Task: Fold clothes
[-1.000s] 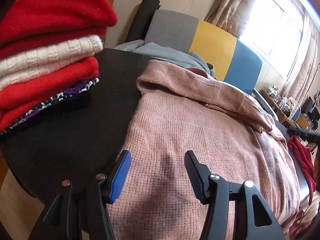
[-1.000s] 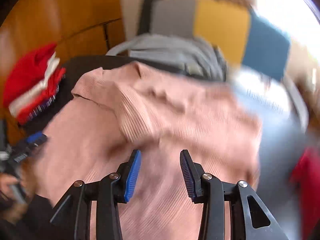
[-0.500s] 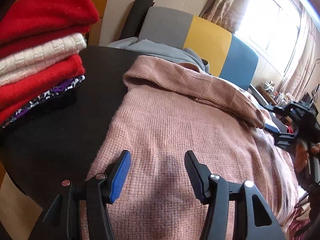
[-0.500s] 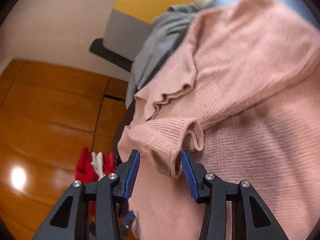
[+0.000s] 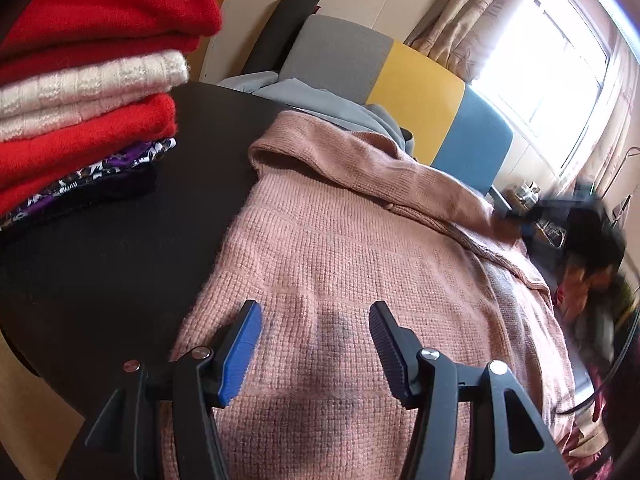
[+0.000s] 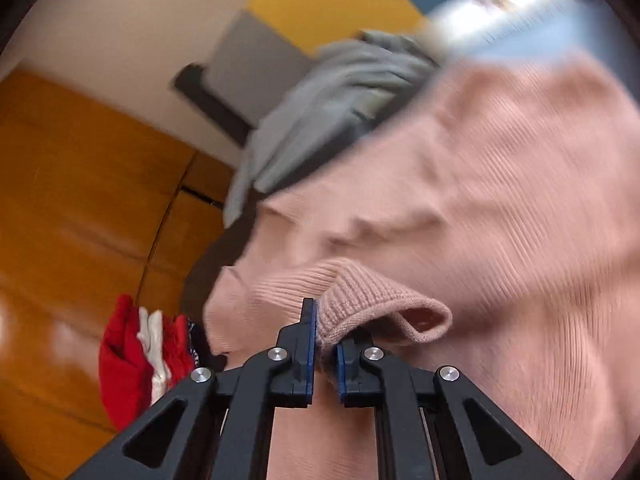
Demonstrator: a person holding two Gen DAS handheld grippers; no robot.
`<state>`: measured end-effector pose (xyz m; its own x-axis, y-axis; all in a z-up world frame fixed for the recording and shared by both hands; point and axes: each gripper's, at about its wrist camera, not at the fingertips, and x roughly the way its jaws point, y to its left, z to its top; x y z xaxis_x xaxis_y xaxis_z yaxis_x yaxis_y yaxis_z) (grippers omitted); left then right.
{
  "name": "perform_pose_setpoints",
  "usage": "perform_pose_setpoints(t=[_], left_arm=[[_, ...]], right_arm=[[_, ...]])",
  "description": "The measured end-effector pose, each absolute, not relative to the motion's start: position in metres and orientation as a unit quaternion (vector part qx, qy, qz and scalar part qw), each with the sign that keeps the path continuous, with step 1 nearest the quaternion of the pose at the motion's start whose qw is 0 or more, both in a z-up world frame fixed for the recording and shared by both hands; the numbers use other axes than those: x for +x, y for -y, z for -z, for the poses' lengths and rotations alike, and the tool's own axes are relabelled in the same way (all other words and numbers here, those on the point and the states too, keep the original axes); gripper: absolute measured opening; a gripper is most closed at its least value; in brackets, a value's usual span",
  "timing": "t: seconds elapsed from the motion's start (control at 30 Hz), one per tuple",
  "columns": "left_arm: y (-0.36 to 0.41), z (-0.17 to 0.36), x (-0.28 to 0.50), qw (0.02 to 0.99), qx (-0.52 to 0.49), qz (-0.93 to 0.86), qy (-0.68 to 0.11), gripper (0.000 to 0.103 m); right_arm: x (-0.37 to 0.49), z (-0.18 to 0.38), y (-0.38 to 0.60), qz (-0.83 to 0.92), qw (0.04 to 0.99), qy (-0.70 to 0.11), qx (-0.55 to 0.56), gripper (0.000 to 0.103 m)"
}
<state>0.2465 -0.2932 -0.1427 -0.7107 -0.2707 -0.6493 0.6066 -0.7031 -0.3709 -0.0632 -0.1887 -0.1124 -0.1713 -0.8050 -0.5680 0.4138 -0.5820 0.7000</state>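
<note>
- Pink waffle-knit sweater (image 5: 352,264) lay spread across most of the dark round table (image 5: 120,264), its ribbed sleeve (image 5: 360,168) folded over along the far side.
- Grey garment (image 6: 332,104) sat bunched just beyond the sweater's far edge, against a grey, yellow and blue padded backrest (image 5: 416,96).
- Stack of folded clothes (image 5: 80,80), red over cream over red over a purple patterned piece, stood on the table's far left, apart from the sweater.
- Left gripper (image 5: 316,328) hung over the sweater's near part with its jaws spread wide, grasping nothing.
- Right gripper (image 6: 323,344) was clenched on the sweater's ribbed cuff (image 6: 376,308), the fabric pinched between its blue pads (image 6: 311,344); this view was blurred.
</note>
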Motion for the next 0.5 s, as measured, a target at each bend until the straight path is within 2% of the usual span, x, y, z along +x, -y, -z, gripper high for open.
perform_pose_setpoints(t=[0.13, 0.27, 0.33, 0.37, 0.47, 0.5], left_arm=[[0.296, 0.141, 0.245, 0.244, 0.286, 0.876, -0.302, 0.057], [0.300, 0.137, 0.242, 0.235, 0.281, 0.876, -0.312, 0.057], [0.302, 0.134, 0.238, 0.230, 0.278, 0.879, -0.312, 0.057], [0.304, 0.132, 0.235, 0.228, 0.278, 0.880, -0.309, 0.057], [0.310, 0.119, 0.227, 0.233, 0.276, 0.888, -0.286, 0.057], [0.312, 0.113, 0.222, 0.233, 0.278, 0.891, -0.272, 0.057]], right_arm=[[-0.047, 0.024, 0.208, 0.784, 0.482, 0.088, 0.382, 0.010], [-0.016, -0.032, 0.180, 0.804, 0.522, 0.004, 0.284, 0.006], [-0.011, -0.020, 0.168, 0.813, 0.510, -0.042, 0.276, 0.006], [-0.020, 0.004, 0.165, 0.818, 0.478, -0.067, 0.313, 0.007], [-0.048, 0.073, 0.140, 0.794, 0.434, -0.047, 0.423, 0.010], [-0.051, 0.090, 0.130, 0.782, 0.432, -0.018, 0.449, 0.011]])
